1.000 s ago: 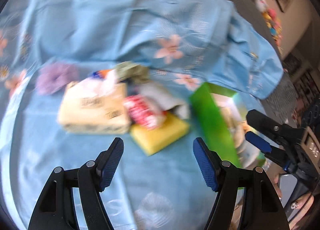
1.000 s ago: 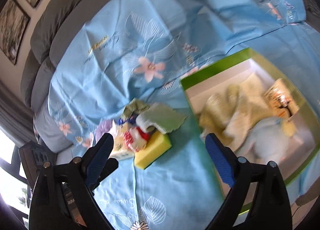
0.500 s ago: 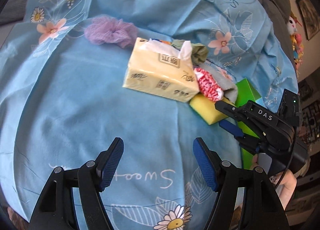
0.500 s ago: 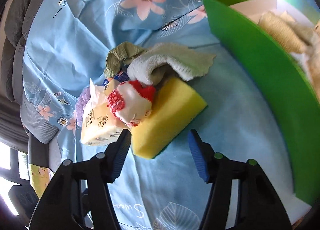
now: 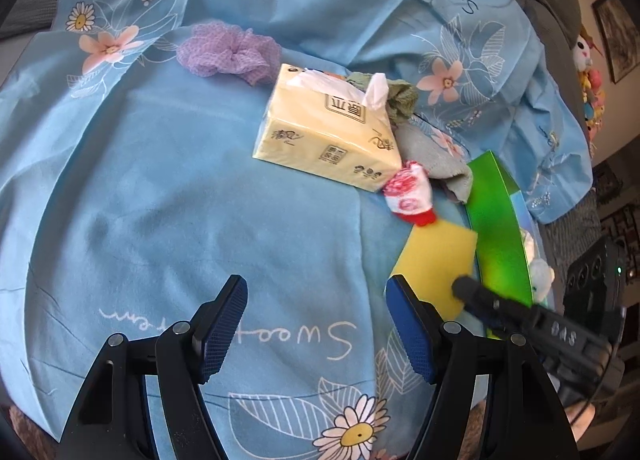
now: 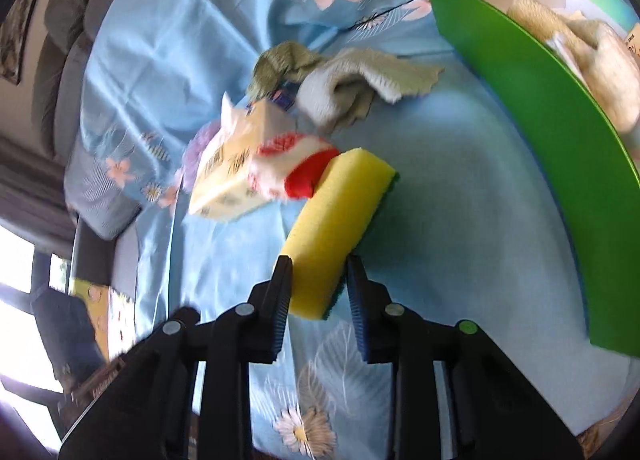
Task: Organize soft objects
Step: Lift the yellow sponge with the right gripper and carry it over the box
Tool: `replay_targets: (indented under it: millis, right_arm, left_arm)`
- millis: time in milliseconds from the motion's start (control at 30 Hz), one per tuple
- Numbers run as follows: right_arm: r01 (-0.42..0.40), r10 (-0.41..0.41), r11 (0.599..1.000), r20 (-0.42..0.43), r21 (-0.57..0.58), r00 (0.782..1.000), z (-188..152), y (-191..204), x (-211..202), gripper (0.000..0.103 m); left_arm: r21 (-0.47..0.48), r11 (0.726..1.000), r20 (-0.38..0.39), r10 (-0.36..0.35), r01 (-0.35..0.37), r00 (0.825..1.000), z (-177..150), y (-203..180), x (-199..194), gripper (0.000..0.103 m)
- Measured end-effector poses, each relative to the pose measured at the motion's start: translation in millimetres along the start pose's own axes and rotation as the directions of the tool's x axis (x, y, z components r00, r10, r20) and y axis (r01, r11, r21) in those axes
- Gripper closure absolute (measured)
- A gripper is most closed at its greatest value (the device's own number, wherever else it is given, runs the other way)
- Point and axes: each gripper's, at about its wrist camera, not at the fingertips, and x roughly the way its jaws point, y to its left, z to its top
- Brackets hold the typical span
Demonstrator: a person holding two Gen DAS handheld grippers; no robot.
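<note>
Sponge: the yellow sponge (image 6: pixel 336 228) is lying on the blue floral sheet (image 6: pixel 460 228), its near end sitting between the right gripper's blue pads, its far end touching the red-and-white cloth (image 6: pixel 292 168) at about 11 o'clock.
Right gripper: the right gripper (image 6: pixel 318 300) is angling down over the sponge; its jaws have just been closing and are now standing at both sides of that end, seemingly pressing on it, most likely for a lift toward the box.
Left gripper: the left gripper (image 5: pixel 316 330) is hanging wide apart over bare sheet with nothing between its pads, probably waiting its turn.
Pile: the tissue pack (image 5: pixel 332 128), grey towel (image 6: pixel 352 88), olive cloth (image 6: pixel 280 64) and purple mesh puff (image 5: pixel 232 50) are crowding together from 10 to 12 o'clock of the sponge.
Box: the green box (image 6: pixel 532 108), already holding cream towels (image 6: pixel 600 56), is standing at 2 o'clock.
Open room: clear sheet is lying between sponge and box wall, so the path looks free; that tall wall is the edge to clear.
</note>
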Motion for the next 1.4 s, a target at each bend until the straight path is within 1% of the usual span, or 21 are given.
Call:
replay_targets:
  millis: [133,200,267,300,333,400,467,533,567,600,633,667,733,767,800,833,900,933,1000,1167,1400]
  right_arm:
    - [-0.04,0.039,0.999,-0.057,-0.026,0.998,-17.8,2.8,-0.2,0.075]
    - [-0.005,0.002,0.999,-0.061,-0.047,0.998,-24.9,2.8,-1.1,0.073]
    - [0.056,-0.058,0.997,-0.044,-0.051,0.997,-28.0,1.4,-3.7,0.073]
    - [0.087,-0.088,0.995,-0.028,-0.05,0.996,-27.6,0.0,-5.9,0.068]
    - [0.116,-0.116,0.992,-0.007,-0.043,0.993,-26.9,-2.0,-8.9,0.055]
    - [0.13,-0.13,0.991,0.023,-0.02,0.991,-25.1,-8.6,-16.5,0.039]
    - [0.111,-0.111,0.994,0.039,-0.006,0.993,-22.6,-13.8,-21.2,0.039]
    - [0.084,-0.084,0.996,0.028,0.021,0.996,-21.5,-17.6,-19.5,0.039]
    - [0.067,-0.067,0.997,0.023,0.029,0.997,-21.4,-19.3,-17.9,0.039]
    - [0.052,-0.053,0.998,0.018,0.032,0.998,-21.8,-20.3,-14.8,0.039]
    - [0.052,-0.053,0.998,0.014,0.032,0.999,-22.8,-18.5,-10.7,0.042]
    - [0.055,-0.055,0.998,0.011,0.034,0.998,-23.8,-16.7,-6.8,0.044]
    - [0.058,-0.058,0.997,-0.004,0.044,0.998,-24.3,-16.6,0.6,0.052]
    - [0.048,-0.047,0.997,-0.008,0.052,0.999,-25.0,-18.9,2.9,0.055]
    - [0.041,-0.041,0.998,-0.007,0.057,0.999,-25.4,-20.1,4.1,0.056]
    - [0.033,-0.033,0.998,-0.001,0.061,0.999,-25.4,-21.2,4.5,0.059]
    - [0.03,-0.03,0.998,0.003,0.059,1.0,-25.1,-22.9,4.4,0.066]
    - [0.039,-0.039,0.998,0.001,0.054,0.999,-25.3,-22.8,5.0,0.072]
    - [0.03,-0.031,0.998,0.013,0.051,0.999,-25.5,-22.9,5.0,0.076]
    - [-0.01,0.007,0.999,0.06,0.052,0.998,-23.7,-21.0,-6.6,0.077]
    - [-0.031,0.028,0.999,0.188,0.016,0.982,-11.9,-9.2,-48.1,0.077]
  left_arm:
    - [0.02,1.0,-0.015,-0.018,0.018,1.0,-6.2,-7.4,3.1,0.031]
    - [0.028,0.998,-0.025,-0.046,0.047,0.999,-10.0,-11.9,6.4,0.031]
    - [0.037,0.997,-0.039,-0.065,0.066,0.997,-13.7,-17.6,10.5,0.031]
    - [0.044,0.996,-0.048,-0.074,0.076,0.996,-16.1,-21.0,13.3,0.031]
    - [0.053,0.995,-0.057,-0.085,0.088,0.995,-18.7,-25.0,16.5,0.031]
    - [0.075,0.991,-0.077,-0.104,0.11,0.992,-23.9,-33.6,22.5,0.031]
    - [0.098,0.987,-0.092,-0.121,0.13,0.988,-27.7,-42.3,28.0,0.031]
    - [0.124,0.983,-0.105,-0.124,0.136,0.987,-30.8,-50.1,33.5,0.031]
    - [0.138,0.982,-0.112,-0.117,0.132,0.987,-32.4,-53.3,36.8,0.031]
    - [0.148,0.982,-0.115,-0.105,0.122,0.988,-34.0,-56.2,40.0,0.035]
    - [0.158,0.981,-0.117,-0.092,0.11,0.989,-35.5,-58.5,43.1,0.042]
    - [0.163,0.981,-0.121,-0.085,0.104,0.989,-36.9,-59.0,45.9,0.045]
    - [0.168,0.981,-0.135,-0.079,0.101,0.988,-39.1,-60.6,50.8,0.055]
    - [0.168,0.981,-0.134,-0.077,0.1,0.988,-39.6,-60.8,51.6,0.055]
    - [0.171,0.98,-0.135,-0.083,0.106,0.987,-39.8,-61.3,51.6,0.059]
    - [0.169,0.978,-0.142,-0.101,0.125,0.985,-39.6,-62.0,51.3,0.066]
    - [0.16,0.978,-0.144,-0.11,0.133,0.983,-38.2,-62.2,49.7,0.066]
    - [0.17,0.978,-0.14,-0.1,0.123,0.985,-38.3,-64.0,48.6,0.066]
    - [0.182,0.978,-0.12,-0.081,0.102,0.989,-39.2,-67.7,43.6,0.066]
    - [0.209,0.973,-0.076,-0.083,0.097,0.994,-36.2,-82.1,31.4,0.066]
    - [0.278,0.952,0.006,-0.131,0.124,0.991,-20.2,-118.7,7.3,0.066]
